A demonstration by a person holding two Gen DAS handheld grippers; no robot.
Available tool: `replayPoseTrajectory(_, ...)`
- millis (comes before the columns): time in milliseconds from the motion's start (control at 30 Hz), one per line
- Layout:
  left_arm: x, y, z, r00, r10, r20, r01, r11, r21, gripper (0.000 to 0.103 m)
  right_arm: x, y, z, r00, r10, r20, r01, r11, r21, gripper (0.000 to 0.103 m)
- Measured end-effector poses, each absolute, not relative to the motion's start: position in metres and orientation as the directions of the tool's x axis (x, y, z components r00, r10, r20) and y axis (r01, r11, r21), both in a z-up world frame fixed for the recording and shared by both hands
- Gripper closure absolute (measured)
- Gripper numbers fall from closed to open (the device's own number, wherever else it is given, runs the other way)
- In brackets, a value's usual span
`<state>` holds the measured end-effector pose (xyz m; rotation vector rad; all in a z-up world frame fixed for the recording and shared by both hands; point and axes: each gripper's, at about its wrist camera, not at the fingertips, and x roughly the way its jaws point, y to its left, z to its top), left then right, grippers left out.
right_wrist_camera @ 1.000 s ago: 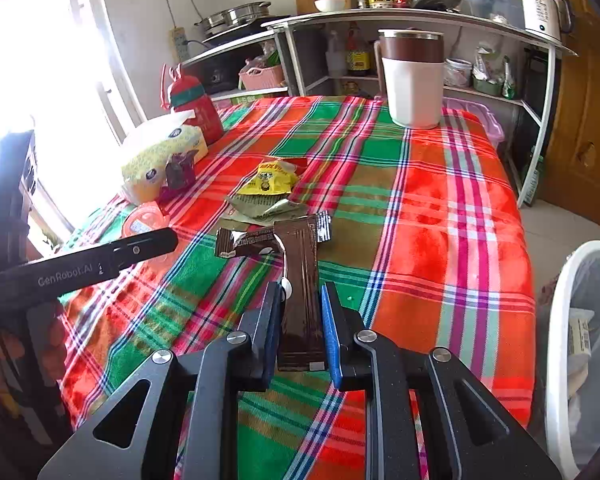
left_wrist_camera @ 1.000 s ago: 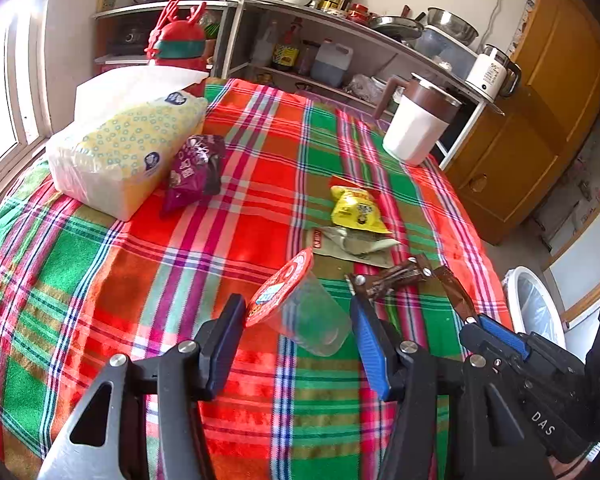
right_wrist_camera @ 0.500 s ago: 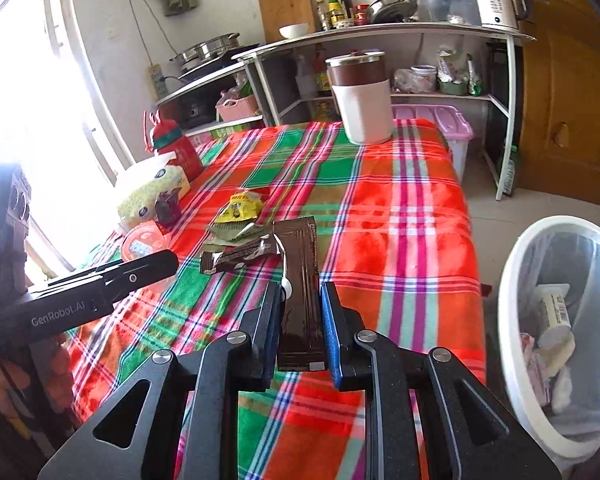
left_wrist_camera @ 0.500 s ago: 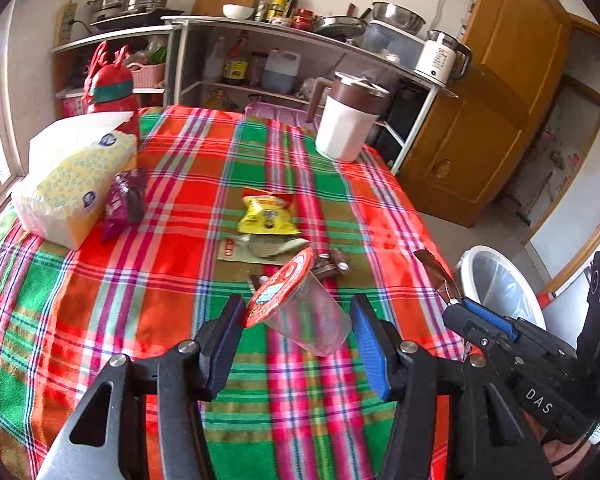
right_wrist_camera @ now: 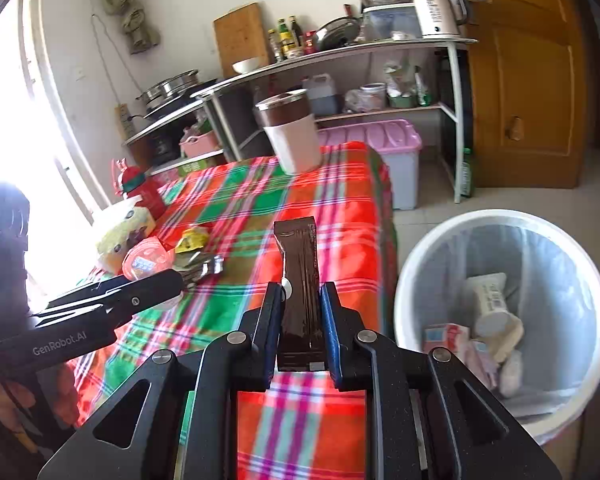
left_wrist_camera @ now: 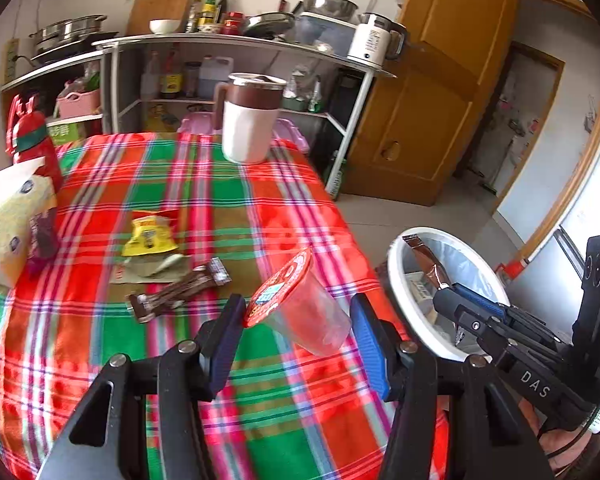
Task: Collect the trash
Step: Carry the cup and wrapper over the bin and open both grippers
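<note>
White bottle (right_wrist_camera: pixel 490 304) inside bin (right_wrist_camera: pixel 412 280) shows only in right view

**A bright kitchen corner**

We see a counter (left_wrist_camera: pixel 172 184) under a plaid cloth of red, green and pink. Behind it a grey metal shelf (right_wrist_camera: pixel 340 56) runs along the pale wall (right_wrist_camera: pixel 172 0), crowded with pots, bottles and a white kettle (right_wrist_camera: pixel 436 8); a wooden board (right_wrist_camera: pixel 240 36) leans there. Strong daylight pours through the window (right_wrist_camera: pixel 16 120) on the left. On the right we see a wooden cabinet (left_wrist_camera: pixel 432 92) and a pale tiled floor (right_wrist_camera: pixel 500 200).
</note>
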<state>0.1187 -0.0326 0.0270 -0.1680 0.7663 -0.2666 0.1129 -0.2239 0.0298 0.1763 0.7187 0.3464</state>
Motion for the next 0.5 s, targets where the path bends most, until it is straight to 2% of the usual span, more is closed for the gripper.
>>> replayPoseTrajectory(500,0.138,-0.135,0.022,0.584,-0.439,-0.682,0.366,0.893,-0.261,0.047,0.106,-0.325,0.016,0.729,0.192,-0.657,-0.023,0.966,0.257,0.082)
